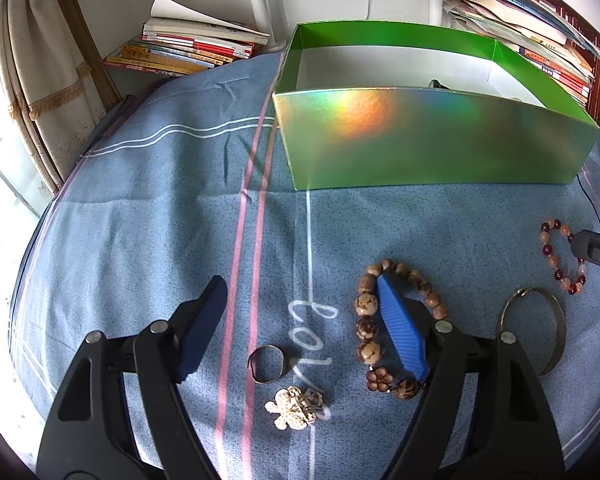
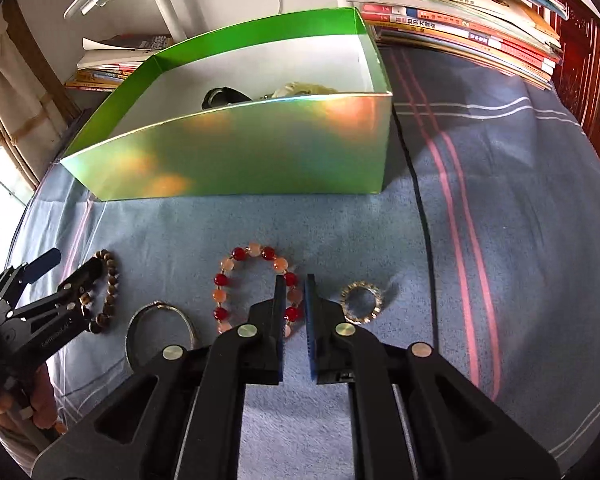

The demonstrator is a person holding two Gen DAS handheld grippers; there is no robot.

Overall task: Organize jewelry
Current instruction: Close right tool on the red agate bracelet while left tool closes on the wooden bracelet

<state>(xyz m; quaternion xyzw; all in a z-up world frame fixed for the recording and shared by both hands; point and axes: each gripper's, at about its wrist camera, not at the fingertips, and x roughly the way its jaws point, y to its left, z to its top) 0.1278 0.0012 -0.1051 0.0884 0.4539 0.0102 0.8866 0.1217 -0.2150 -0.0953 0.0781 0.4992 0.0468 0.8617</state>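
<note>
My left gripper (image 1: 302, 280) is open above the blue cloth; its right finger lies over a brown wooden bead bracelet (image 1: 367, 326). Between its jaws lie a dark ring (image 1: 266, 364) and a pearl brooch (image 1: 294, 407). A metal bangle (image 1: 534, 330) lies to the right. My right gripper (image 2: 294, 278) has its jaws narrowly apart around the right side of a red and peach bead bracelet (image 2: 256, 288), which also shows in the left wrist view (image 1: 562, 256). A gold ring (image 2: 362, 302) lies just to its right. The green box (image 1: 420, 136) stands behind.
The green box (image 2: 240, 160) holds a dark item (image 2: 222, 96) and a pale item (image 2: 300, 89). Book stacks lie at the back left (image 1: 188, 48) and back right (image 2: 460, 12). A curtain (image 1: 32, 80) hangs at left. A black cable (image 2: 420, 208) crosses the cloth.
</note>
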